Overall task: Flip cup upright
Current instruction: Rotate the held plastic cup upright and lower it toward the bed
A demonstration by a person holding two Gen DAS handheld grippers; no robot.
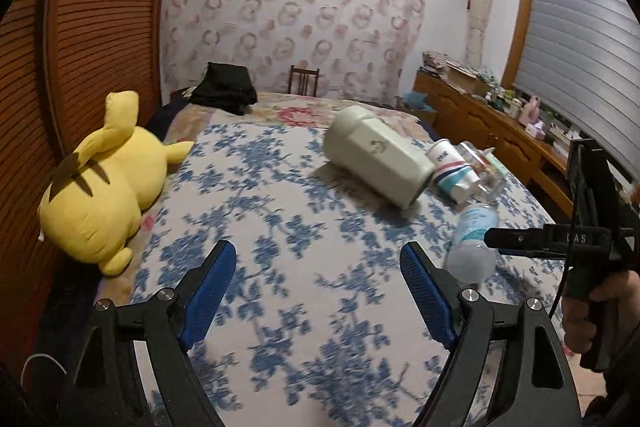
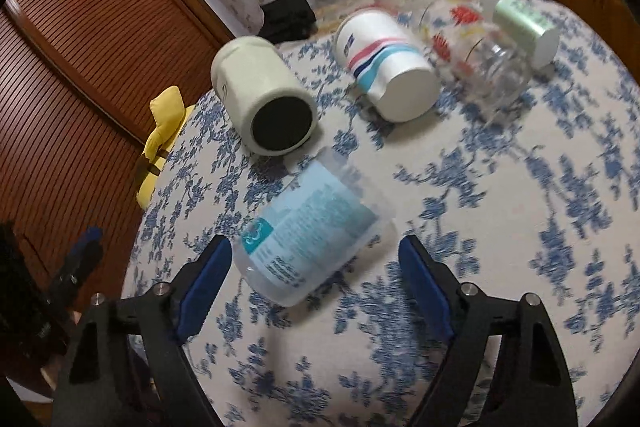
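Several cups lie on their sides on the blue-flowered bedspread. A clear plastic cup with a light-blue label lies just ahead of my right gripper, which is open with the cup's base between its blue pads. That cup shows in the left wrist view beside the right gripper's fingertip. A pale green mug, a striped paper cup and a clear glass lie further back. My left gripper is open and empty over the bedspread.
A yellow plush toy lies at the bed's left edge against a wooden louvred wardrobe. Black folded clothing sits at the bed's far end. A wooden sideboard with clutter runs along the right. A pale green capped container lies behind the glass.
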